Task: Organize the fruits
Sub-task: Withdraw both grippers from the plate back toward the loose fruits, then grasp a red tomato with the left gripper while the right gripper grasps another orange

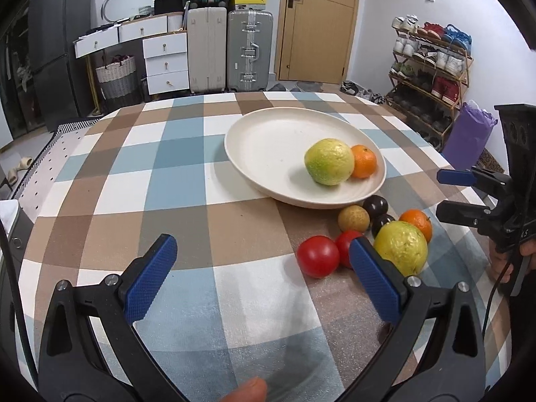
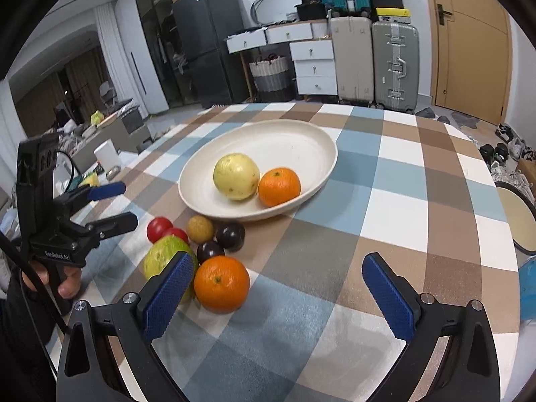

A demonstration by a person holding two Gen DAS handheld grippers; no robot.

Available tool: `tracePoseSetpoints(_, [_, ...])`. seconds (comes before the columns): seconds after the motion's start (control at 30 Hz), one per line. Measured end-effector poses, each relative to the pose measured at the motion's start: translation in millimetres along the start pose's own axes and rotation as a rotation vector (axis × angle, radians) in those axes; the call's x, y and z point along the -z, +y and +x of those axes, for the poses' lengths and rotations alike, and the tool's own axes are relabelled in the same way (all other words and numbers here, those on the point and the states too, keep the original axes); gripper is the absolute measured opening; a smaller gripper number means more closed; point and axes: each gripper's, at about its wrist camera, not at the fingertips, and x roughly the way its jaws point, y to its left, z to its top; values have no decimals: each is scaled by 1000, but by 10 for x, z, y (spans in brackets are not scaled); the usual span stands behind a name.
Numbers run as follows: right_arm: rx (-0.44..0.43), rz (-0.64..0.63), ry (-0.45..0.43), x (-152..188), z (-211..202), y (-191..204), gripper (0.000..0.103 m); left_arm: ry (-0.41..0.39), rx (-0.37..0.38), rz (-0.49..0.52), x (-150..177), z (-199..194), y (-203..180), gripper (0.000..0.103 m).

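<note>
A cream plate (image 1: pixel 268 140) (image 2: pixel 294 140) on the checked tablecloth holds a yellow-green guava (image 1: pixel 329 161) (image 2: pixel 236 176) and an orange (image 1: pixel 364 161) (image 2: pixel 279 186). In front of the plate lie loose fruits: two red tomatoes (image 1: pixel 317 256) (image 2: pixel 159 227), a second guava (image 1: pixel 402 246) (image 2: pixel 160 258), a second orange (image 1: pixel 416 222) (image 2: pixel 221 283), two dark plums (image 1: pixel 376 205) (image 2: pixel 230 235) and a small tan fruit (image 1: pixel 353 218) (image 2: pixel 200 228). My left gripper (image 1: pixel 263 256) (image 2: pixel 122 204) is open and empty, left of the pile. My right gripper (image 2: pixel 279 274) (image 1: pixel 449 194) is open and empty, beside the loose orange.
The checked table (image 1: pixel 167 167) (image 2: pixel 402 184) ends near suitcases (image 1: pixel 249 50), white drawers (image 1: pixel 165 63) and a shoe rack (image 1: pixel 432 77). A purple bag (image 1: pixel 469 134) stands off the right edge. A round stool (image 2: pixel 521 217) sits by the table's right side.
</note>
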Motion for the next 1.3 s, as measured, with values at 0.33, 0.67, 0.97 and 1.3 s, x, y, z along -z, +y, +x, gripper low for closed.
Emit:
tracePoseSetpoints(0.33, [-39, -64, 80, 77, 130, 121, 103, 27, 14, 0, 7, 60, -40, 103])
tracePoseSetpoints(0.67, [-17, -89, 116, 125, 222, 153, 96, 28, 16, 0, 7, 67, -41, 102])
tracePoseSetpoints(0.97, [-126, -90, 114, 120, 217, 199, 61, 28, 15, 1, 9, 73, -42, 102])
tracePoseSetpoints(1.3, [-177, -100, 95, 120, 178, 270, 41, 30, 15, -1, 16, 86, -39, 102])
